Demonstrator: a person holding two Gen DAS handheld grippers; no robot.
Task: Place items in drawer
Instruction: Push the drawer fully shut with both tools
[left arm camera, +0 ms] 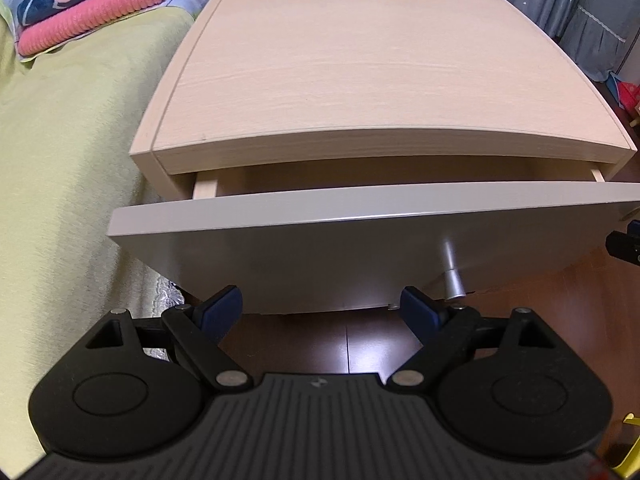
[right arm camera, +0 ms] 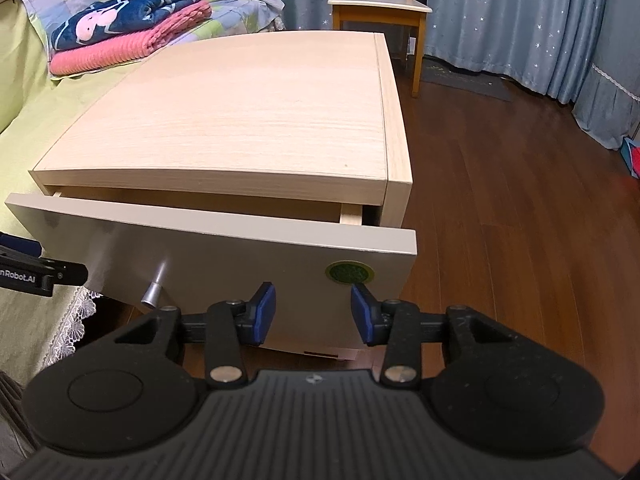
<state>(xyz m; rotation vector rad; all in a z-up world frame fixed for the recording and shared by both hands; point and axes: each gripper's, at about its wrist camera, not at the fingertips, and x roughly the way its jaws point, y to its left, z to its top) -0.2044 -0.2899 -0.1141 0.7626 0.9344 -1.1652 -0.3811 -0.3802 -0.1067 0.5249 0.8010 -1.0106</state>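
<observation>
1. Plainly, the drawer (left arm camera: 360, 240) of the pale wooden nightstand (left arm camera: 360, 72) stands pulled out only a little way, a narrow gap showing behind its grey front. I judge it needs drawing further before anything fits in.
2. Its metal knob (left arm camera: 452, 280) juts toward both cameras, probably why each tool faces the front panel.
3. The left gripper (left arm camera: 322, 314) hangs low before the drawer front with its tongs spread wide and nothing between them; the knob sits just right of its right fingertip.
4. The right gripper (right arm camera: 313, 312) has its tongs moderately apart, also empty, near the drawer's right end.
5. No loose items to stow show on the nightstand; folded blankets (right arm camera: 132, 28) lie on the bed (right arm camera: 24, 140) beside it.
6. A round green sticker (right arm camera: 349, 272) marks the drawer front, its print too small to read. Lettering on the left tool, at the right camera's edge, reads "nRobot.AI".
</observation>
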